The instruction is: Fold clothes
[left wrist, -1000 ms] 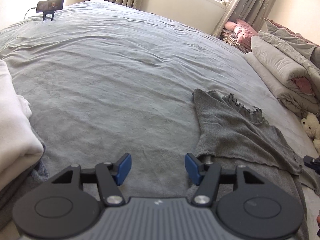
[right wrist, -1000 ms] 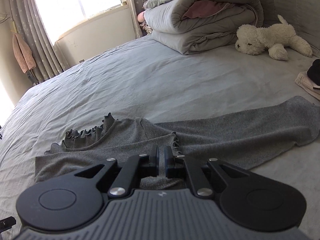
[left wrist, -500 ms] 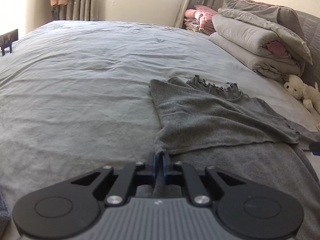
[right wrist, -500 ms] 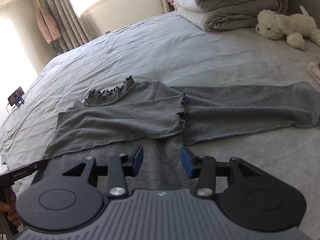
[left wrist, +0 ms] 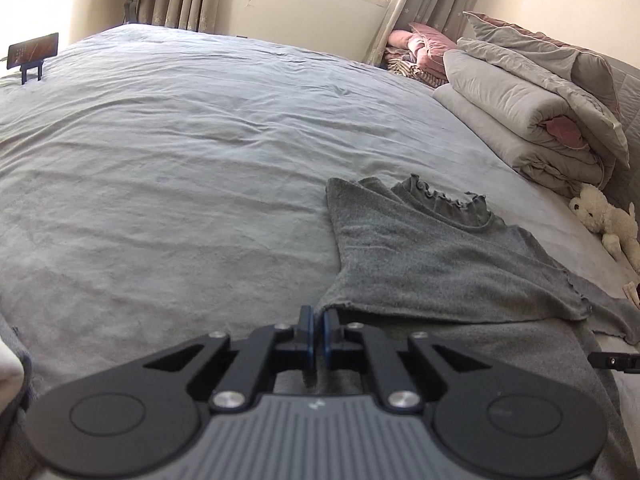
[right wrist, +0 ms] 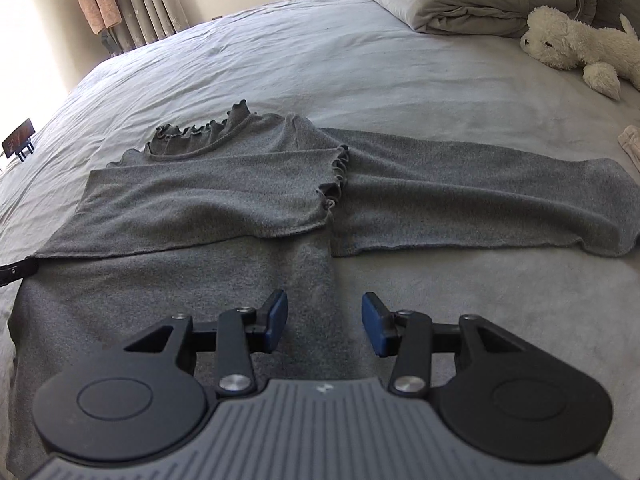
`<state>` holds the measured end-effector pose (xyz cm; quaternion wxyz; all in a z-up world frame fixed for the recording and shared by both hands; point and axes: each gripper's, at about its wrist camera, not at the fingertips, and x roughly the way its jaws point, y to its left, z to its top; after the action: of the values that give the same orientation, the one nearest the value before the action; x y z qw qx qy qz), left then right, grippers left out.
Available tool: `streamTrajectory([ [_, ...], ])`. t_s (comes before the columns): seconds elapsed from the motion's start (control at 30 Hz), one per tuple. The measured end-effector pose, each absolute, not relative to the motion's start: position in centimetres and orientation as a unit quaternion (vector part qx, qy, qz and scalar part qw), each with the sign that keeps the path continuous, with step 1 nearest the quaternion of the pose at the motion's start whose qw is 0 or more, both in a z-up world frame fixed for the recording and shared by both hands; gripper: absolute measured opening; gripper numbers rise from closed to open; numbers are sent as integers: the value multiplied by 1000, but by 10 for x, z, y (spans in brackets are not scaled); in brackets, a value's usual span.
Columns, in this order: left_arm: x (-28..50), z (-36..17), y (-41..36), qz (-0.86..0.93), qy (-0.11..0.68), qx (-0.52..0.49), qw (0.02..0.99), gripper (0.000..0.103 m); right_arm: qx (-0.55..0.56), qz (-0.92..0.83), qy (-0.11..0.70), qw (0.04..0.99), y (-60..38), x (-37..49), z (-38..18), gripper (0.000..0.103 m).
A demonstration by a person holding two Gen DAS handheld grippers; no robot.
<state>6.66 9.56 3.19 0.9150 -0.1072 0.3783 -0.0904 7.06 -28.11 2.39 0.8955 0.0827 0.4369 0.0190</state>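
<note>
A grey knit top (right wrist: 224,196) with a ruffled collar (right wrist: 200,132) lies flat on the bed. One sleeve is folded across its chest, with the frilled cuff (right wrist: 336,176) near the middle. The other sleeve (right wrist: 480,200) stretches out to the right. My right gripper (right wrist: 325,320) is open and hovers over the right edge of the top's body, holding nothing. My left gripper (left wrist: 318,322) is shut on the grey top (left wrist: 420,260) at its left side, where the folded sleeve turns. Its tip (right wrist: 16,272) shows at the far left in the right wrist view.
The grey bedsheet (left wrist: 180,160) spreads wide to the left. Folded duvets (left wrist: 520,120) and a white plush toy (right wrist: 572,44) sit at the head end. A phone on a stand (left wrist: 32,52) is at the far edge. Pale folded clothes (left wrist: 8,368) lie at the left.
A second ago my right gripper was shut on the sleeve cuff and my left was open. The right has let go and drawn back; the left has shut on the top's side.
</note>
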Motion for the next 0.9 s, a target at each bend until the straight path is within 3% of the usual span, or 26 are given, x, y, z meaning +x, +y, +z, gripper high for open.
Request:
streamTrajectory([
  [0.17, 69, 24, 117, -86, 389, -200, 895, 6, 79, 19, 439, 895, -280, 70, 25, 47],
  [0.4, 67, 29, 120, -74, 376, -187, 904, 7, 80, 19, 437, 896, -279, 68, 29, 47],
  [0.5, 65, 31, 115, -94, 368, -187, 906, 19, 82, 21, 432, 898, -279, 67, 32, 47],
  [0.57, 64, 31, 107, -100, 363, -169, 911, 33, 82, 24, 427, 900, -280, 66, 34, 47],
  [0.6, 64, 29, 103, -91, 368, -151, 913, 33, 78, 26, 427, 901, -279, 66, 34, 46],
  [0.67, 65, 24, 95, -73, 378, -115, 916, 29, 69, 30, 434, 898, -278, 67, 30, 41],
  [0.7, 66, 22, 95, -61, 380, -103, 917, 14, 70, 31, 440, 895, -277, 68, 27, 31],
  [0.73, 66, 22, 97, -61, 380, -101, 918, 5, 71, 30, 442, 894, -278, 69, 27, 24],
  [0.83, 66, 24, 103, -61, 378, -108, 918, 2, 79, 25, 440, 894, -282, 68, 29, 12],
  [0.9, 65, 25, 102, -60, 375, -103, 919, 2, 85, 19, 437, 895, -287, 68, 31, 11],
])
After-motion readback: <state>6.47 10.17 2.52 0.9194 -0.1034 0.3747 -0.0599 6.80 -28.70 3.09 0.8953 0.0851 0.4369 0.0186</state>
